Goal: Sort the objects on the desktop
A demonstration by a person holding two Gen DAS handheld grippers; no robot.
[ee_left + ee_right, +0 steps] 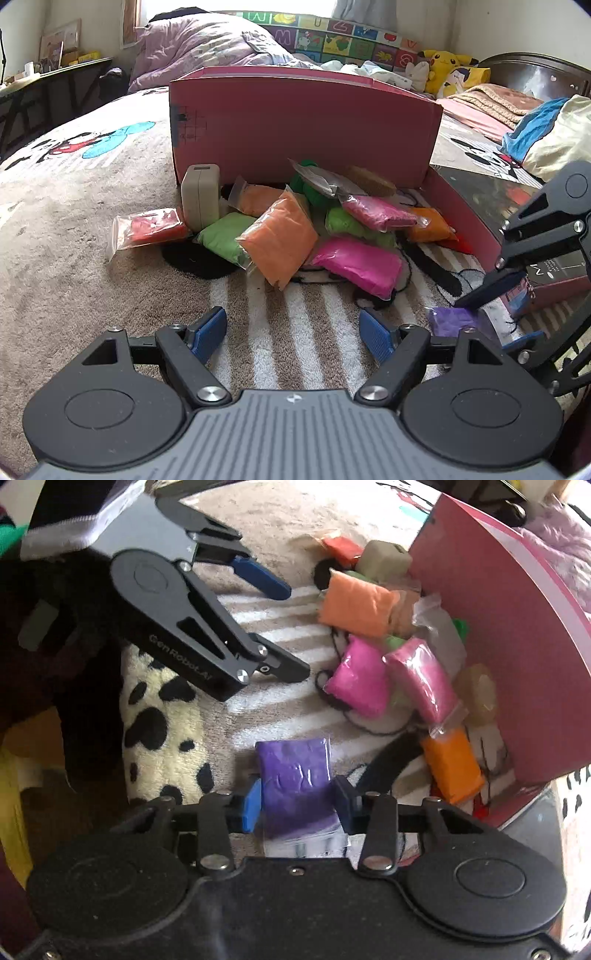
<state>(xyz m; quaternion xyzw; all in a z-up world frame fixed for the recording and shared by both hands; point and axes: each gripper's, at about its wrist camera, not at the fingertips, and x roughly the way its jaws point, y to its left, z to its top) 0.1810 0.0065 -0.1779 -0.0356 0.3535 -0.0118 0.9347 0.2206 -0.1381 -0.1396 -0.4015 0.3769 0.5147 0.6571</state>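
1. Purple clay packet (295,775) – soft, slightly creased block sealed in glossy clear film, roughly rectangular; it lies on the plush striped blanket (258,701), apart from the main pile
2. Right gripper (299,805): the blue ribbed pads (251,805) sit against the packet's two long sides, closed on its near half
3. The packet's long axis runs parallel to the fingers, its far end pointing away from the camera
4. Left gripper (295,332): fingers spread wide, nothing between them – it hovers over the blanket short of the pile
5. Pile: orange packet (279,242), magenta packet (358,266) and green packet (225,238) lie heaped before the upright pink cardboard box (303,125); a beige rounded plastic case (199,195) stands at the left
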